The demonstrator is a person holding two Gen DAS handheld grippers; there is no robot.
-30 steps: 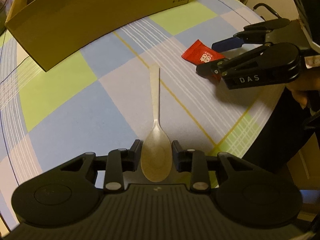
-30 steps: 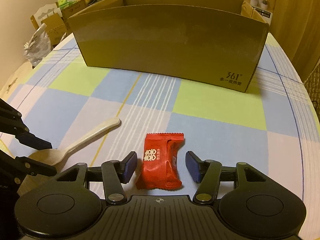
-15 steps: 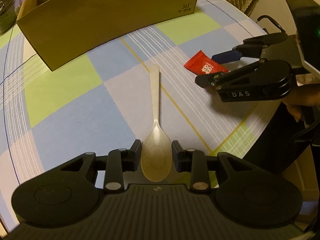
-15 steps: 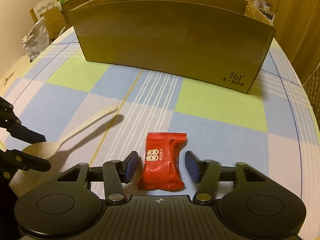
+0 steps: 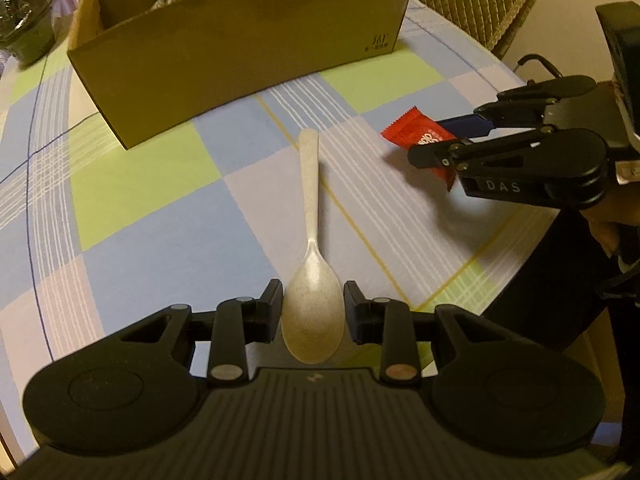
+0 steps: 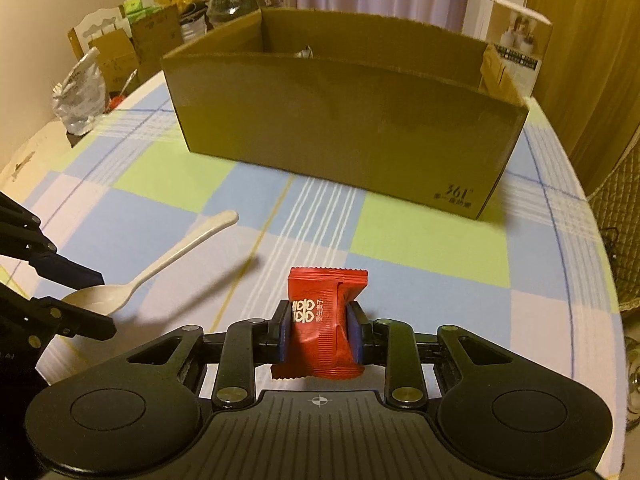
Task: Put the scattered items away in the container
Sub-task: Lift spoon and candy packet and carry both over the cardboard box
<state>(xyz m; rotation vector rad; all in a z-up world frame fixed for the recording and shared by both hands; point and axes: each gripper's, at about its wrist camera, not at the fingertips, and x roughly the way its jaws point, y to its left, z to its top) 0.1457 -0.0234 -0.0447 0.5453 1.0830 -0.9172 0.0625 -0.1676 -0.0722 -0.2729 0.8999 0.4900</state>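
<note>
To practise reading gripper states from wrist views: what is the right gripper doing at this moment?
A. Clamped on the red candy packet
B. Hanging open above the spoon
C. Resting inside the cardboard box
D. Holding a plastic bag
A: in the right wrist view the right gripper has its fingers pressed against both sides of the red candy packet, which is visibly pinched.

Spoon (image 5: 310,248) lies left of packet (image 6: 322,320), box (image 6: 344,120) behind both

Red packet (image 6: 325,322) (white print), cream spoon (image 5: 311,276), checked tablecloth (image 5: 160,216)
</note>
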